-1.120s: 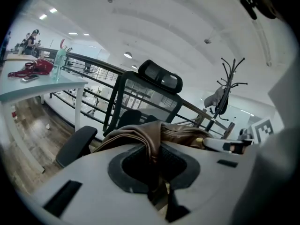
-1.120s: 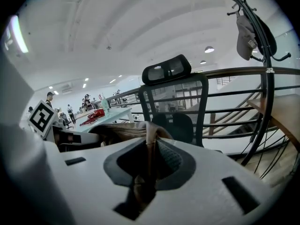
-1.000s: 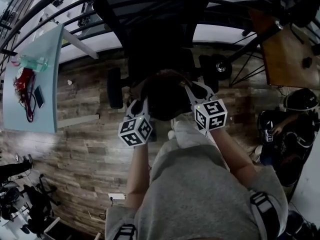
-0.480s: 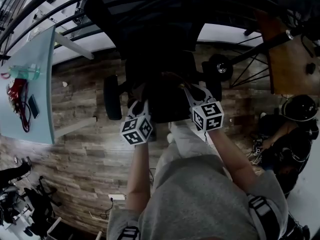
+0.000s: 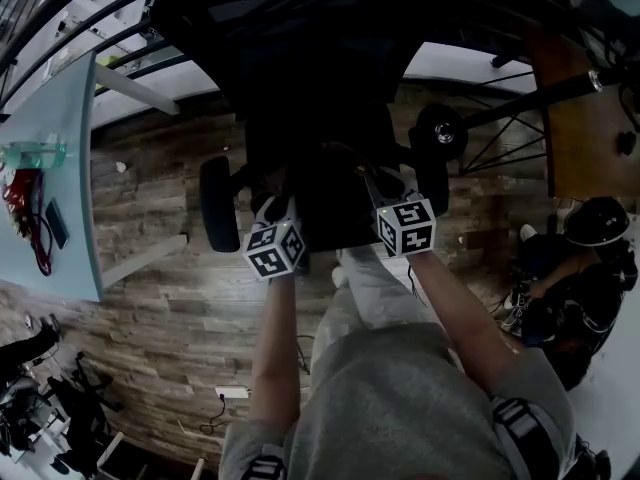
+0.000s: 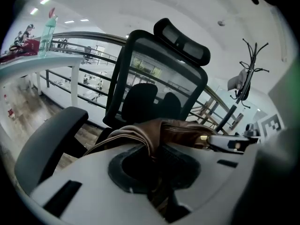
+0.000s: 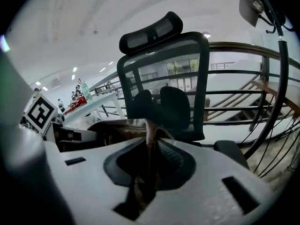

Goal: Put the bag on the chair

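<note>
- Compared with a second ago, both grippers have pushed on toward 12 o'clock. The brown leather bag now hangs level with the two padded black armrests of the black mesh office chair, one at its 9 and one at its 3. A second ago it was still a bit short of them.
- Left gripper: the jaws are pinched nearly together on a fold of the bag's leather, and the grip hasn't loosened at all.
- Right gripper: same story, with the jaws squeezed on a thin upright strip of leather at the bag's 3 o'clock end.
- So the bag is over the seat, slung between the two grippers, with the backrest dead ahead at 12 in both gripper views. It's way too dark in the head view to tell if its bottom touches the seat yet.
- My read: the carry is basically done. What's left is lowering the bag onto the seat and letting go, and neither has happened so far.
</note>
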### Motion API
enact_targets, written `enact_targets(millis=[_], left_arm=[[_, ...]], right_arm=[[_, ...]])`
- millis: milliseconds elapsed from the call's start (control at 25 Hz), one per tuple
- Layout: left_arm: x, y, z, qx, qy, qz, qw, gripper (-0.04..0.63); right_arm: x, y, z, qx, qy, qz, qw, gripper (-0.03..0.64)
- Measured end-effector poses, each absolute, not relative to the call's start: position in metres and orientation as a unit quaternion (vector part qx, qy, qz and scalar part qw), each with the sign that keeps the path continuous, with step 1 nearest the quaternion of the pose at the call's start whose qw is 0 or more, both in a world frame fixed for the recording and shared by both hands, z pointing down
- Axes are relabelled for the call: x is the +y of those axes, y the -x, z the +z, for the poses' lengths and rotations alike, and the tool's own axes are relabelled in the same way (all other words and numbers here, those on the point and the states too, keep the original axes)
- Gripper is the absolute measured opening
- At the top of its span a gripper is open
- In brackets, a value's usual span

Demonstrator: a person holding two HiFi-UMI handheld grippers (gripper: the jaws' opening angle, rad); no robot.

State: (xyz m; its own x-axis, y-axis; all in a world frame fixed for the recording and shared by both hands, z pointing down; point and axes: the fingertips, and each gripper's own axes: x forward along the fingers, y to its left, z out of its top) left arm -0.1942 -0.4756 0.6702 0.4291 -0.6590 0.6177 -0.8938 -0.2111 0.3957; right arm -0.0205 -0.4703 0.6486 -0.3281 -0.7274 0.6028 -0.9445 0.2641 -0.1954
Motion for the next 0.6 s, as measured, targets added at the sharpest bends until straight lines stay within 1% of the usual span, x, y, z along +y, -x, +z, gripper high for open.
enact_targets(millis=[600], left_arm=[[-0.498, 0.190, 0.750, -0.508, -0.731, 0.225, 0.397, 0.041]], right_arm=[[-0.493, 0.015, 0.726, -0.741, -0.543, 0.311, 0.243, 0.044]])
